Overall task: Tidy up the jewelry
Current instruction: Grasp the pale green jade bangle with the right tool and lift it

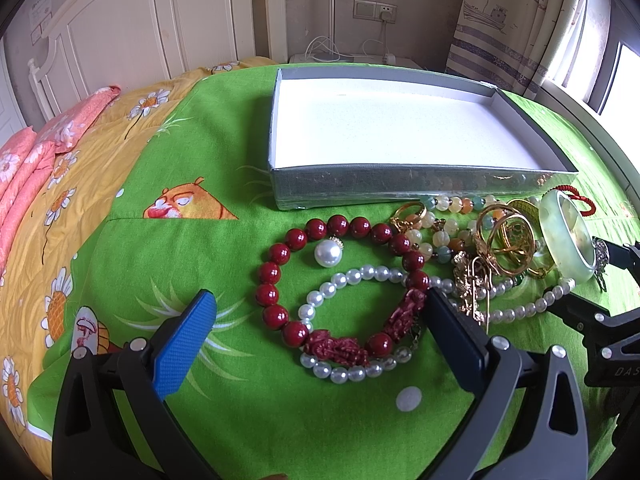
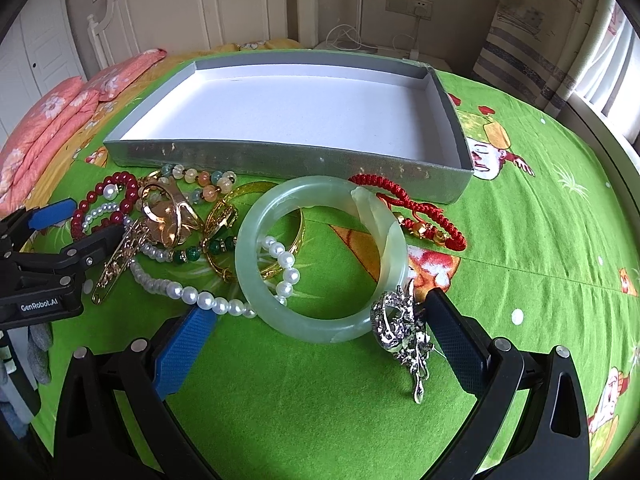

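A grey box (image 1: 400, 190) with a white lining (image 2: 288, 120) stands on the green bedsheet; nothing lies in it. In front of it lies a heap of jewelry. My left gripper (image 1: 320, 300) is open, its jaws on either side of a dark red bead bracelet (image 1: 280, 312) lying over a pearl strand (image 1: 348, 372). My right gripper (image 2: 320, 312) is open around a pale green jade bangle (image 2: 256, 280); a silver brooch (image 2: 400, 328) lies by its right finger (image 2: 452, 332). Gold rings (image 2: 168, 220), a red cord bracelet (image 2: 424, 212) and pastel beads (image 1: 440, 204) lie nearby.
A loose large pearl (image 1: 328, 253) lies inside the red bracelet. The bed has a yellow floral quilt (image 1: 80, 168) and pink pillows (image 2: 52, 120) at the left, a white headboard (image 1: 140, 20) behind, and a curtained window (image 2: 600, 40) at the right.
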Motion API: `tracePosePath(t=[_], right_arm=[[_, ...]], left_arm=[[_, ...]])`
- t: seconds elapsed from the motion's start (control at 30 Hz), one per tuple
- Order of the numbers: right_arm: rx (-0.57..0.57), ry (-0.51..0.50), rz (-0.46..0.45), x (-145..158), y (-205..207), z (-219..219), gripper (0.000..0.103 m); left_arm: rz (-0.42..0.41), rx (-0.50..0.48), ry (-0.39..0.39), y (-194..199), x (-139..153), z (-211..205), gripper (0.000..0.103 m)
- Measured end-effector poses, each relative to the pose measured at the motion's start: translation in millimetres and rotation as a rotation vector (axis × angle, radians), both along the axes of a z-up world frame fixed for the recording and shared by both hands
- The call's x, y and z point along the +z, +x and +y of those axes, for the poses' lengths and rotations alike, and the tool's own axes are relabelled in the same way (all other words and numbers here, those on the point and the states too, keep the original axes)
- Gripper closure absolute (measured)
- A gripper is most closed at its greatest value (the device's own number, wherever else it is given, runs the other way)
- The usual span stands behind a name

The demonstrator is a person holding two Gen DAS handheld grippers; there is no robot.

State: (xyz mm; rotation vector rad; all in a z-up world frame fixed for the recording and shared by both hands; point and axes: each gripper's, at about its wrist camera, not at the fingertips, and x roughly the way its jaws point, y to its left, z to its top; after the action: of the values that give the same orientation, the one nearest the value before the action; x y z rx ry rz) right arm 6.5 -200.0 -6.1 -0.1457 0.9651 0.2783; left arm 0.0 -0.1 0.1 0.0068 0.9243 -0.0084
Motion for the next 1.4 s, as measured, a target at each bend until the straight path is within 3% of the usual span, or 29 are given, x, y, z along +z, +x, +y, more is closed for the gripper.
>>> tracePosePath(t=[0.17, 0.33, 0.53, 0.7, 0.83, 0.97, 1.17, 1.23, 1.4], right_arm=[[0.021, 0.041, 0.003, 2, -2, -14, 0.004], [0.011, -0.002, 0.005, 1, 0, -6, 0.004], [0.112, 0.09, 0.034, 9, -15, -16, 0.004], [0.006, 0.187, 0.003, 14, -8, -34, 0.004], [-0.009, 0.18, 0.006, 13, 3, -26, 0.004], [0.011, 0.154, -0.019, 15, 7, -13, 0.004], [0.028, 0.073, -0.03, 7, 7, 0, 0.018], [0.037, 0.095, -0.038, 8, 4, -2, 0.026], [0.031, 0.148, -0.057, 12, -2, -12, 0.027]], left_arm=[[0.008, -0.014, -0.002, 3, 0, 3, 0.002], [0.024, -0.033, -0.003, 3, -2, 9, 0.002], [0.015, -0.055, -0.024, -11, 0, 8, 0.002], [-0.003, -0.048, -0.055, -18, 2, 12, 0.002], [-0.073, -0.052, -0.141, -31, 12, 23, 0.002], [-0.236, -0.067, -0.152, -57, 30, 23, 0.002], [-0.251, -0.116, -0.046, -62, 36, -6, 0.002], [-0.238, -0.141, -0.052, -60, 36, -13, 0.002], [-0.212, -0.171, -0.077, -54, 34, -23, 0.002]])
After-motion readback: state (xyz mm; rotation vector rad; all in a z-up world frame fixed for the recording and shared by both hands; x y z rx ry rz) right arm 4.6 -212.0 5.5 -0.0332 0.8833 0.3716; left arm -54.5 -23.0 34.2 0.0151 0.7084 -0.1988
